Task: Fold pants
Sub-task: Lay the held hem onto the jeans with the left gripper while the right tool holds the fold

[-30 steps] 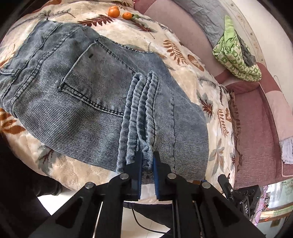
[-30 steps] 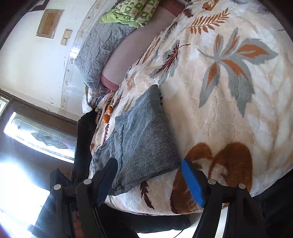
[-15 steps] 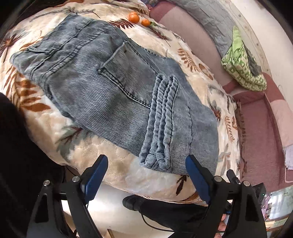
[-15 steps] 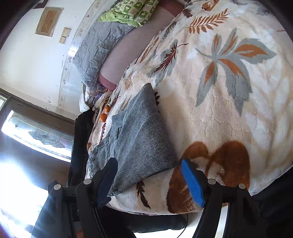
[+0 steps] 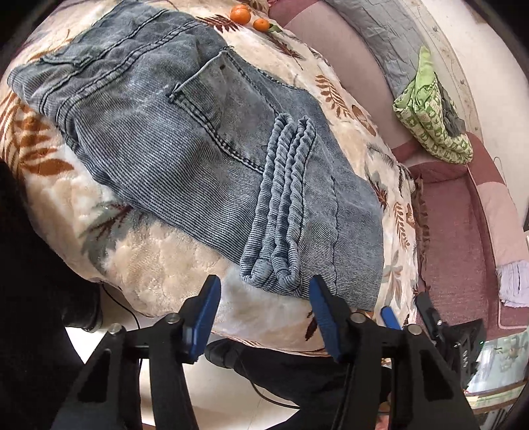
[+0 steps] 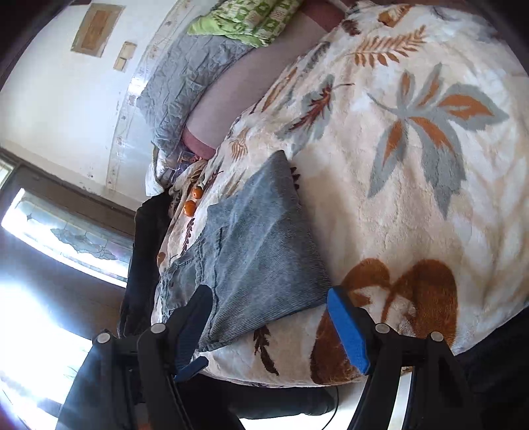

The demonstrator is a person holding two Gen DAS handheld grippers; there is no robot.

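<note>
**Both claws spread, pants lay folded**

My left gripper (image 5: 263, 291) stood spread, gripping nothing; the folded pants (image 5: 185, 132) lay just ahead on the blanket (image 5: 158, 264), cuffs (image 5: 281, 211) nearest its fingertips. My right gripper (image 6: 269, 301) was spread too, pants between its fingers.

A bedroom in a home. A bed is covered by a plush cream blanket (image 6: 413, 185) printed with orange and grey leaves. A grey quilted pillow (image 6: 185, 86) and folded green patterned bedding (image 5: 429, 122) lie beside a white wall (image 6: 59, 86). Two small oranges (image 5: 249, 18) rest on the blanket, and a window with patterned glass (image 6: 76, 238) lets in bright daylight.
</note>
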